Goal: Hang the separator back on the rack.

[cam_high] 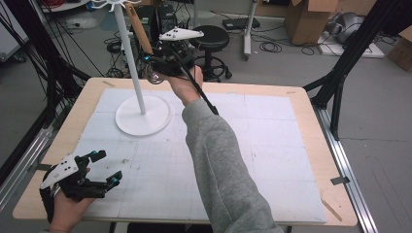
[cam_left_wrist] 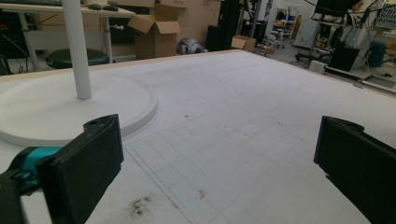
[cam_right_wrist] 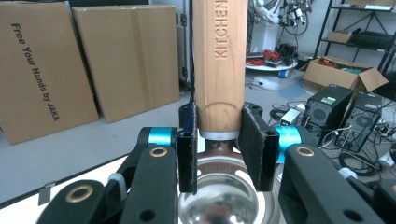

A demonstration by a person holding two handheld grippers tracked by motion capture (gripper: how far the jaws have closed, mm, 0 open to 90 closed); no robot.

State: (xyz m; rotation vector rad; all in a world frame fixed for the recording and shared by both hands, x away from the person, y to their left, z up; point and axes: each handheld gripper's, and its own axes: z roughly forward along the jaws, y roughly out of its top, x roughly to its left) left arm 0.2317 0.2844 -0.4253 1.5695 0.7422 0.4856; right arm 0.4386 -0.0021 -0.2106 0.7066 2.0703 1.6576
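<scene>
Clamping a ladle by its wooden handle, the right gripper is holding it up beside the stand's pole; the left gripper is resting wide, empty, near the table's corner.

A pale wooden bench with a white gridded mat stands on a grey floor. Behind it are a black round stool, loose black cables and brown cardboard boxes. Two large printed brown cardboard cartons and black computer towers sit farther off.
</scene>
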